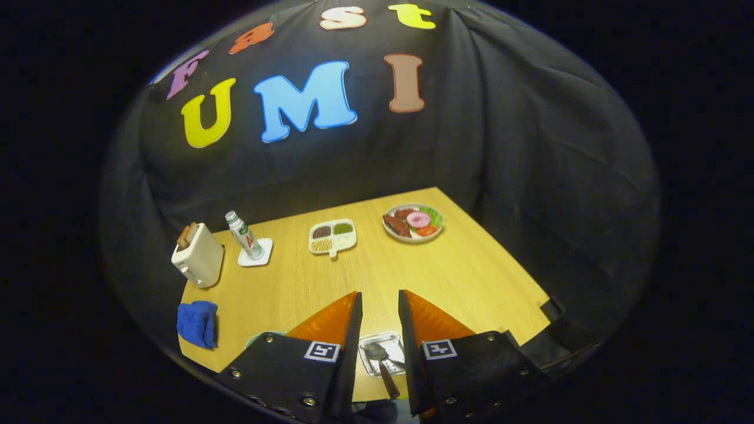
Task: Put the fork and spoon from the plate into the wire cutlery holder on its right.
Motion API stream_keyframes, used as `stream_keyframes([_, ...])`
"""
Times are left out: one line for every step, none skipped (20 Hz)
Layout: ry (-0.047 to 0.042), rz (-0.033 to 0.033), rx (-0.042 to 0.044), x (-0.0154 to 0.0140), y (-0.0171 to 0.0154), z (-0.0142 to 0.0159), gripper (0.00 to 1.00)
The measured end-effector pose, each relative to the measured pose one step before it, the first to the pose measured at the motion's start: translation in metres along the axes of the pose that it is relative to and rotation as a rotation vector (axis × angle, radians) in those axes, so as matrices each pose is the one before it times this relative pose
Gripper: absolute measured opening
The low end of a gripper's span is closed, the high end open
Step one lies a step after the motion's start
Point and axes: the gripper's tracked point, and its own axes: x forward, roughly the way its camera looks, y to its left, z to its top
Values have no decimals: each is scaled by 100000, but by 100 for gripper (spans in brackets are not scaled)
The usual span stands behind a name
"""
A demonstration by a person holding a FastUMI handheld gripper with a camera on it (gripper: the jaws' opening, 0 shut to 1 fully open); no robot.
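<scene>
Between the parted, empty jaws (380, 306), low on the wooden bench (471, 277): a small clear tray (383, 352) holding a metal spoon (380, 359), bowl toward the far wall, handle running back toward the holder. Fork, wire holder: cannot tell.

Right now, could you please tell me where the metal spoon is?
In the gripper view, the metal spoon lies low between the open tool's fingers, its bowl on a clear square plate at the wooden table's near edge.
</scene>
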Motion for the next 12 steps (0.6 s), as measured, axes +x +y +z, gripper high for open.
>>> stream_keyframes([-6432,-876,-856,-562,33,1799,37])
stream_keyframes([-6699,-846,-282,-916,-189,1576,37])
stream_keyframes([-6410,-729,297,-409,-38,1683,36])
stream_keyframes([-5831,-975,551,-403,-52,1659,37])
stream_keyframes([-5363,-765,191,-249,-50,1565,36])
stream_keyframes([-4745,-164,-209,-180,62,1424,36])
stream_keyframes([-3923,-12,-690,-141,70,1228,36])
stream_keyframes([-3372,134,-984,68,141,1005,36])
stream_keyframes([-2774,148,-940,78,179,682,36])
stream_keyframes([-2254,467,-518,187,223,571,36])
stream_keyframes([-1511,367,-159,267,243,381,36])
stream_keyframes([-632,532,11,249,239,154,36])
